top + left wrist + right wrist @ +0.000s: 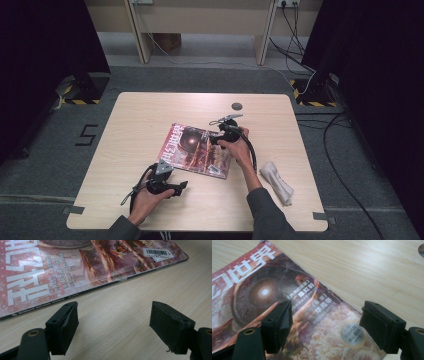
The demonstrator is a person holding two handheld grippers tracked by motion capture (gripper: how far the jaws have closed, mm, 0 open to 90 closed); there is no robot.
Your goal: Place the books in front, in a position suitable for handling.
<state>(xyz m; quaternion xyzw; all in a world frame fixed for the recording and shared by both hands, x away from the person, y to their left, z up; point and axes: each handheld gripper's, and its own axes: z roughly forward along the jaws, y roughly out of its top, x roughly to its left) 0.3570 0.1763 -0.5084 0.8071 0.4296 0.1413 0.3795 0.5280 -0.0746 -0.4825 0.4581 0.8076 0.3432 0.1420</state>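
A red-covered magazine (197,150) lies flat and closed in the middle of the wooden table (150,115). My left gripper (181,187) rests near the table's front edge, just short of the magazine's spine (75,293), jaws wide apart with only bare wood between them. My right gripper (214,139) hovers over the magazine's far right part, jaws spread above the cover (312,322) with nothing between them. Its pads (280,325) touch nothing.
A crumpled grey cloth (276,181) lies near the table's right front. A small dark round cap (236,106) sits at the far middle of the table. Cables trail on the floor to the right.
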